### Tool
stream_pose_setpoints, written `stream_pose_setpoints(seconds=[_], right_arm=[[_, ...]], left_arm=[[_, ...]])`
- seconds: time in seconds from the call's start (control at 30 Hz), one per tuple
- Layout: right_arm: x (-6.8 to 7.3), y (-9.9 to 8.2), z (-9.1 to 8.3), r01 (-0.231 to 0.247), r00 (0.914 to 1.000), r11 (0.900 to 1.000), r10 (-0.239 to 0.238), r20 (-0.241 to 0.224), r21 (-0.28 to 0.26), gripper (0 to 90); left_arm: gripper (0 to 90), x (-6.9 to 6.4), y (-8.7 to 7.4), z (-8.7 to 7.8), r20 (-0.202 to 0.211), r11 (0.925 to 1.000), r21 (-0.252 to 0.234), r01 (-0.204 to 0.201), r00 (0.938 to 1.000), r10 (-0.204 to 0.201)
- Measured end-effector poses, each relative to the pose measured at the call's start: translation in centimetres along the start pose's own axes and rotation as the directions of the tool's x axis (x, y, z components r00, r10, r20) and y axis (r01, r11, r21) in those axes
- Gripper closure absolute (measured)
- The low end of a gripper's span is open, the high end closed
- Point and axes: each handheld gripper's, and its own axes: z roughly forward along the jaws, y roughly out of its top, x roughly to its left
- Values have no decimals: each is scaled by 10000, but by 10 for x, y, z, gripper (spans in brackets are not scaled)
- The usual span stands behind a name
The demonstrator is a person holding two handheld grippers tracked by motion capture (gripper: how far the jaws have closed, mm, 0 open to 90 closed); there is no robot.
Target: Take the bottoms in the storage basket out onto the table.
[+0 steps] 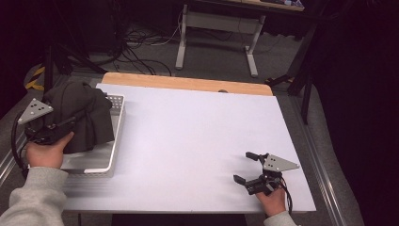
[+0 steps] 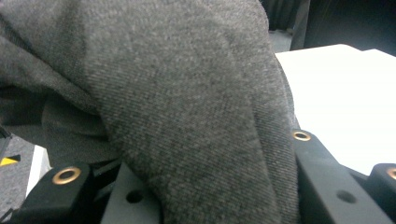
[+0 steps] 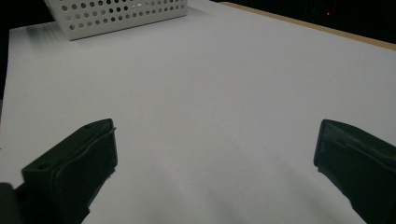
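A dark grey cloth is bunched over a white perforated basket at the table's left edge. My left gripper is shut on that cloth, held slightly above the basket. In the left gripper view the grey cloth runs down between the two black jaws of my left gripper and hides their tips. My right gripper rests low over the white table near its front right corner, open. In the right gripper view nothing lies between the jaws of my right gripper, and the basket stands far off.
A wooden strip runs along the table's far edge. Behind it stand the white legs of another desk, with cables on the floor. A metal rail borders the table's right side.
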Motion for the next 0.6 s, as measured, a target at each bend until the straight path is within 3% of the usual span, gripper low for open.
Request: stream_pose_setpoints(seconds=[0.6], right_arm=[[0, 0, 0, -3, 10000, 10000, 3, 1, 2, 2]], left_arm=[[663, -12, 13, -16, 293, 9984, -569, -31, 9996, 47]])
